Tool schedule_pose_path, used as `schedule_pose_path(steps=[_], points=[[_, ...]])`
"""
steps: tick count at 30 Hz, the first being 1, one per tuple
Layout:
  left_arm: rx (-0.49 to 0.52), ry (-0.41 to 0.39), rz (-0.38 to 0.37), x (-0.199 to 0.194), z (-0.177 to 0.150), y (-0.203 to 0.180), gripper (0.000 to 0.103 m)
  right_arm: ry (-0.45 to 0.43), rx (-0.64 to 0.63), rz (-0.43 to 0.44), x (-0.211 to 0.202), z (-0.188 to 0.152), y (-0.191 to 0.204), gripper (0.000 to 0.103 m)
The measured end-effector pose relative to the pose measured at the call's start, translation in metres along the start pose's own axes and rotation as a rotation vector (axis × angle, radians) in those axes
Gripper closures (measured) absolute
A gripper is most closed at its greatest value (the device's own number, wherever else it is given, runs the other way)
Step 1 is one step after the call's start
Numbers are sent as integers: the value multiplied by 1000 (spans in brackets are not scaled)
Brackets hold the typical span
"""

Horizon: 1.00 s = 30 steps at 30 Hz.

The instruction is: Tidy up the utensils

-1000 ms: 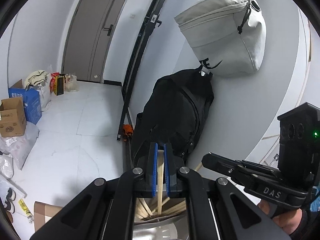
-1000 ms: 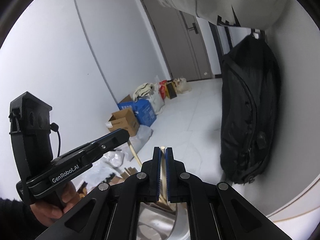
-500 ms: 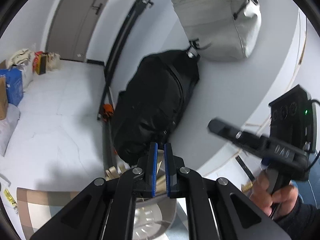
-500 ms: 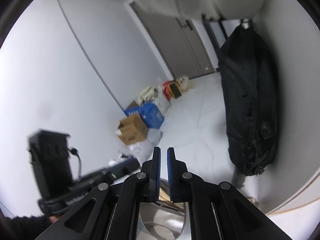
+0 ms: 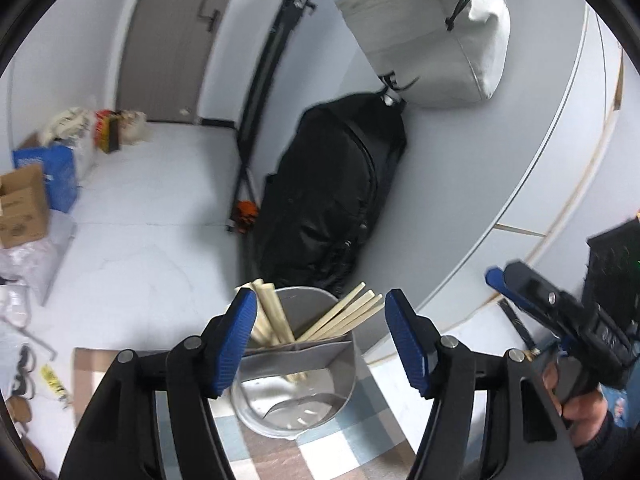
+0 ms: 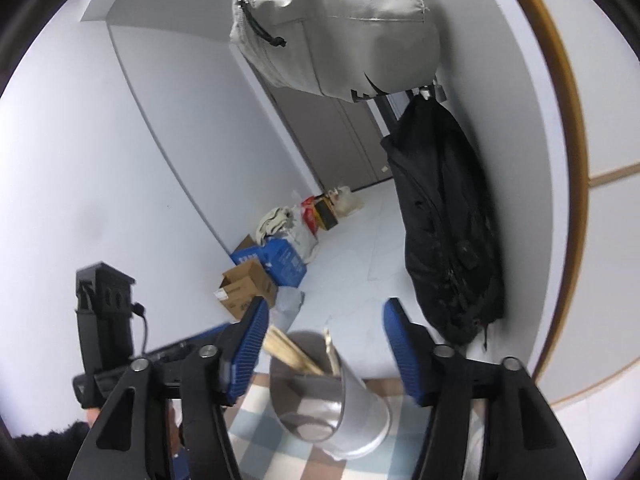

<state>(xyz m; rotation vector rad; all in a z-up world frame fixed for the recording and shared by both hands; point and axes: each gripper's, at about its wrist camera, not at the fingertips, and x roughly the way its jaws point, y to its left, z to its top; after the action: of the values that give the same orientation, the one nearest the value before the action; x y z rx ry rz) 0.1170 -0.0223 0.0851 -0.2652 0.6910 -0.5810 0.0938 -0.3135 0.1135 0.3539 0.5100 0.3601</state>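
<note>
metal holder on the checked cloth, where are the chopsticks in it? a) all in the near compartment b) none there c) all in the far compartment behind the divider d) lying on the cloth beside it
c: in the left wrist view the chopsticks stand behind the divider of the metal holder, while the near compartment shows only its bare slotted bottom.

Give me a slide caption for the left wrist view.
Open left gripper above a metal utensil holder with wooden chopsticks in its rear compartment.

Both wrist views tilt down, close over utensil holder (image 5: 296, 376); share hanging bags, floor.
</note>
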Motion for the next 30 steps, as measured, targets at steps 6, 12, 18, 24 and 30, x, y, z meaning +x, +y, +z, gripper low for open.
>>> schedule_pose_path(steps=[6, 12, 18, 24, 30], points=[[28, -107, 171, -38, -18, -21, 41, -29, -56, 2, -19, -20, 24, 27], [17, -189, 280, -66, -34, -39, 21, -79, -160, -5, -42, -41, 56, 11], [9, -205, 323, -81, -47, -51, 13, -122, -227, -22, -62, -57, 75, 0], [28, -249, 356, -99, -61, -65, 4, -145, -255, -24, -77, -66, 85, 0], [33, -272, 386, -106, -65, -70, 1, -157, -262, -43, -90, -76, 89, 0]])
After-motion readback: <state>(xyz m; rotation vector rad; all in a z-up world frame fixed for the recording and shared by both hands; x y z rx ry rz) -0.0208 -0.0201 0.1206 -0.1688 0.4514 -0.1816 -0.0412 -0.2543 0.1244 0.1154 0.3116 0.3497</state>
